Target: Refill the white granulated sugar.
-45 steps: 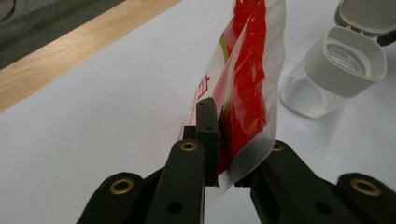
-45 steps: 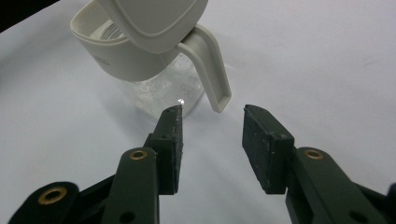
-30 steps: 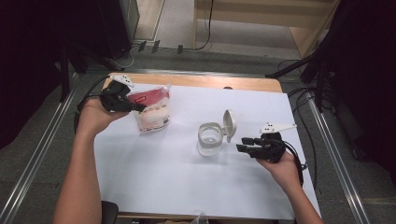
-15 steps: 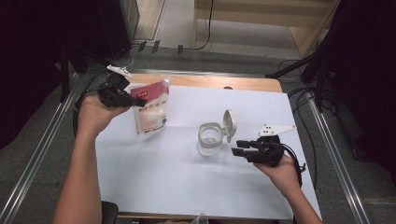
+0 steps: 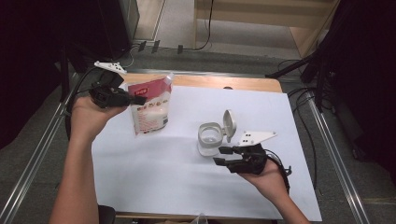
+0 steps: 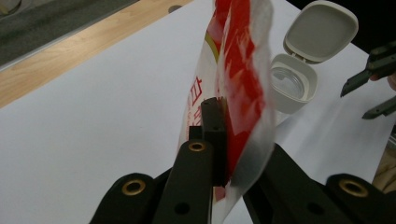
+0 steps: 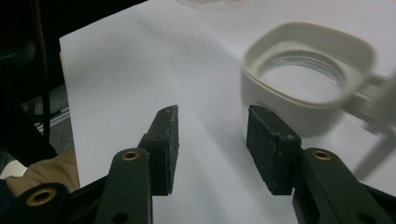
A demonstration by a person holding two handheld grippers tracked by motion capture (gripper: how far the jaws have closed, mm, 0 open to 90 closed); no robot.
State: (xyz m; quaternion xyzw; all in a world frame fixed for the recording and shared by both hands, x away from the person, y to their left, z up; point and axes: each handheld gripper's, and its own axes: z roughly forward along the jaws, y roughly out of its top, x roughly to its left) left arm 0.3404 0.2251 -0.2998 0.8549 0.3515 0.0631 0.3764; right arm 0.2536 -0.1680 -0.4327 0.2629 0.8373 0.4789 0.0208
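A red and white pouch (image 5: 150,105) hangs upright over the far left of the white sheet (image 5: 168,186). My left gripper (image 5: 135,99) is shut on its side edge. In the left gripper view the jaws (image 6: 215,133) pinch the pouch (image 6: 238,79). A clear jar (image 5: 209,137) with a white collar stands mid-sheet, its hinged lid (image 5: 229,122) flipped up. My right gripper (image 5: 218,156) sits just in front of the jar, open. Its jaws have just been opening, with nothing between them (image 7: 212,121). The jar (image 7: 303,84) lies just beyond the right pad.
The sheet covers a wooden table whose bare edge (image 5: 210,81) shows at the far side. Metal rails (image 5: 334,154) run along both sides, and cables (image 5: 299,95) trail off the right. The left gripper view also shows the jar (image 6: 292,81) and the right gripper (image 6: 355,102).
The left gripper has lifted the pouch, which now hangs more upright. The right gripper has slid left and nearer, to just in front of the jar, and its jaws stand a little wider.
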